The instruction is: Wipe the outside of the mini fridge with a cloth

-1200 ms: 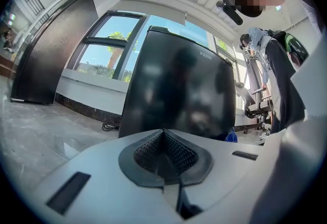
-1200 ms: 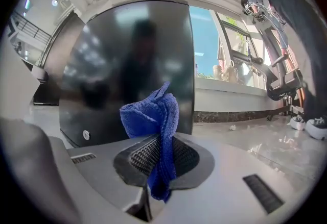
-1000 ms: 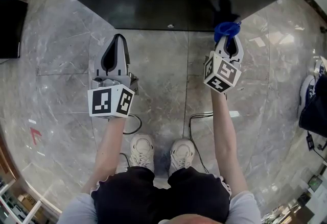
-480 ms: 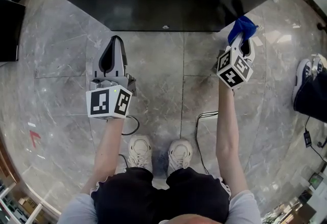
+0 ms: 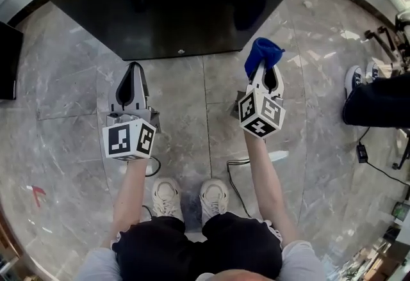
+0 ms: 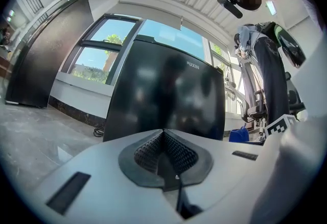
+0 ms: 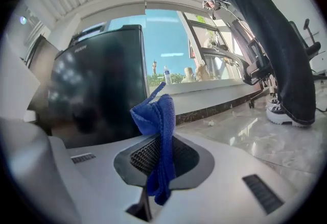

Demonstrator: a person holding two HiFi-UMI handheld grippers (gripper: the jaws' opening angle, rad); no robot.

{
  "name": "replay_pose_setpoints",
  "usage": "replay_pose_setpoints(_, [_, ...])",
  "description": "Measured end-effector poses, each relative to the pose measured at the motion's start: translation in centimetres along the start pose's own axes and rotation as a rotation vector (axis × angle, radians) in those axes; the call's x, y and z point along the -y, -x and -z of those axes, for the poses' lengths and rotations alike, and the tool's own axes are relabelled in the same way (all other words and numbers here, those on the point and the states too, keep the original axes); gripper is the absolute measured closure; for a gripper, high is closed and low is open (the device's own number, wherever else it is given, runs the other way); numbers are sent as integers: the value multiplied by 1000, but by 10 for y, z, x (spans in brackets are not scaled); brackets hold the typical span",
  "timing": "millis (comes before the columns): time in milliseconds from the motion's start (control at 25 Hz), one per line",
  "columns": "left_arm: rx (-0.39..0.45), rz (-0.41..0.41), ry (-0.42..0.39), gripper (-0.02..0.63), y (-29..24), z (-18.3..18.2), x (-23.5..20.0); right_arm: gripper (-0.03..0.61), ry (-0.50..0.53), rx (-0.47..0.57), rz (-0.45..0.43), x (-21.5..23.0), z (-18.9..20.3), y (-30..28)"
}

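Pale shoes stand on the grey marble floor, and from there both arms reach forward toward the fridge. The left gripper hangs low with its jaws pressed together on nothing, much where it was a second ago, so it seems to play no part for now. The right gripper is clamped on a blue cloth, which sticks up in a bunched tuft from between the ribbed pads. That tuft has shifted. A second ago it sat at the lower edge of the black mini fridge, and half a second ago it was out at the right front corner. Now it sits just below the lower right edge of the dark front panel. From the right gripper view the fridge stands left of the cloth and looks apart from it, though contact cannot be ruled out. The head has also tipped up, so more of the glossy front shows, including its white lettering. I judge that a pass along the bottom edge is over and the gripper is lining up for the broad front, most of which still appears to need wiping. Farther right, another person's dark trouser leg stands well clear.
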State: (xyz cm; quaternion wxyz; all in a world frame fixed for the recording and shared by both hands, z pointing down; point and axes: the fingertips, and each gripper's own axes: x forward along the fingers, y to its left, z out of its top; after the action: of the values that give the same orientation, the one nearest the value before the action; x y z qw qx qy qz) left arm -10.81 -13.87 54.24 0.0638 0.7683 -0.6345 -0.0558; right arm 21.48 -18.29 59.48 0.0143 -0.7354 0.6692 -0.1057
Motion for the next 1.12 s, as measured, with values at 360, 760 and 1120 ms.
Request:
replay_pose_setpoints(360, [35, 74, -25, 609, 9, -43, 39, 518, -76, 88, -155, -56, -84, 53])
replay_pose_setpoints(760, [35, 99, -12, 609, -15, -67, 46, 518, -50, 54, -247, -92, -105, 51])
replay_pose_setpoints(1120, [81, 125, -119, 609, -58, -120, 43, 518, 70, 51, -261, -104, -162, 18])
